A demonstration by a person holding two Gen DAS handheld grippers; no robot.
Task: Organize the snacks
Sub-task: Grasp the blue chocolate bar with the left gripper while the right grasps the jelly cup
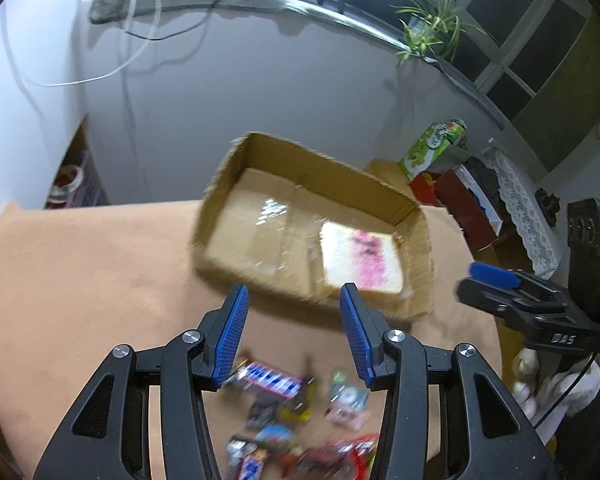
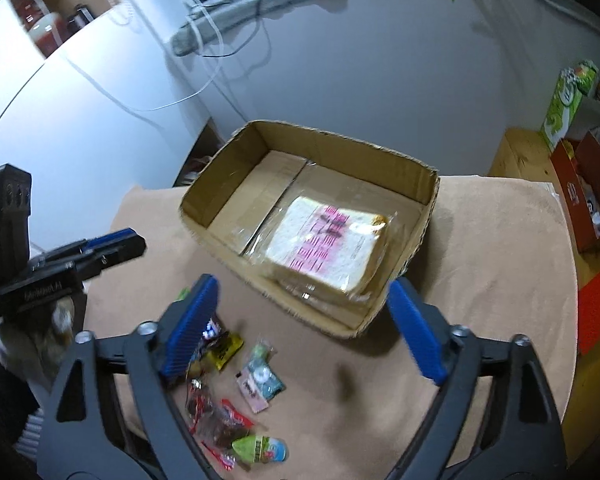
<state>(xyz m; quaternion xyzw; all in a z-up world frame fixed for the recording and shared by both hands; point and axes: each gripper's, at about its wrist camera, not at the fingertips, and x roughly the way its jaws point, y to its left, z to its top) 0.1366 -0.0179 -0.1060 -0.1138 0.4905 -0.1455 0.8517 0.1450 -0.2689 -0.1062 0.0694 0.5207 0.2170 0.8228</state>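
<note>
Cardboard box (image 2: 320, 152) on tan cloth (image 2: 480, 248), open-topped; bagged sliced bread (image 2: 328, 244) (pink print) lies flat inside, at its right end. Loose snack packets (image 2: 236, 392) are scattered on the cloth before the box. Right gripper (image 2: 300, 332): fingers spread wide, empty. Left gripper (image 1: 294, 336): fingers parted, nothing between.

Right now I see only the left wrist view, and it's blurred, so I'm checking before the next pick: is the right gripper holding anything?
Observer: No. The right gripper is open and empty.
Operator: What's nearest it?
Observer: A yellow packet, partly hidden behind one finger.
Operator: And the pile's near end?
Observer: A green-topped cup lies on its side there.
</note>
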